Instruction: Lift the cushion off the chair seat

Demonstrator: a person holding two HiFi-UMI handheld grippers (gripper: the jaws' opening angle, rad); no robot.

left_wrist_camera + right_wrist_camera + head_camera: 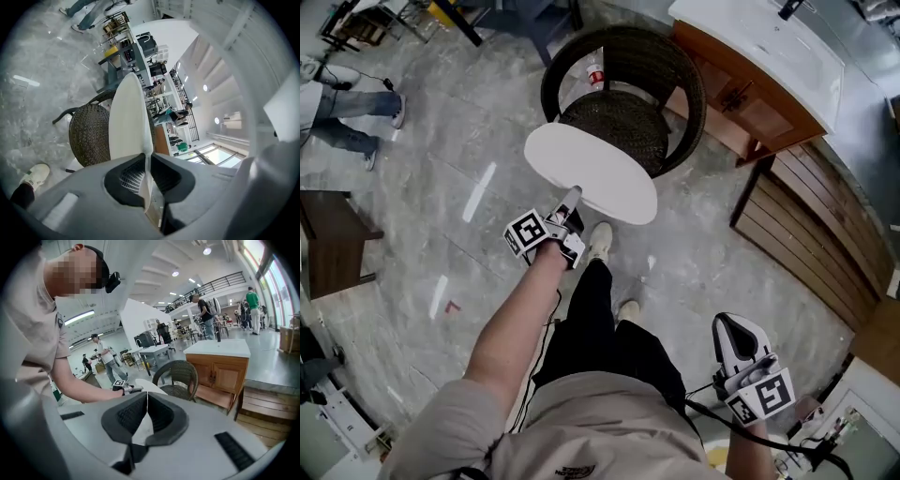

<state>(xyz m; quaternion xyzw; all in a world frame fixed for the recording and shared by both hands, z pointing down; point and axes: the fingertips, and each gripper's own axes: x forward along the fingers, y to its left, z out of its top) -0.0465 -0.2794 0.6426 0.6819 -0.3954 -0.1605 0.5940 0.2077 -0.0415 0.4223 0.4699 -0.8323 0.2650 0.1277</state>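
Here, the left tool [571,202] is clamped on the near rim of the cushion [591,171]; in the left gripper view its jaws pinch the thin white edge between them. From this tool the cushion extends toward 12 o'clock in the head view. It is a flat oval whose long axis runs from 10 o'clock to 4 o'clock, so the grip sits on a long side, not at an end. Beyond it, at 1 o'clock from the tool, stands the chair [680,84]. The cushion's far rim overlaps the front of the seat [617,127] in this view; whether the two touch there cannot be told. The right tool [733,326] lies at 4 o'clock from the left tool, well apart from the cushion, with its jaws together and nothing between them. Judgement: the left hand is the nearer and the only one holding. With the load hanging out from a single edge grip, the coming move calls for carrying the cushion toward 6 o'clock, clear of the seat, while guarding against droop or slip.
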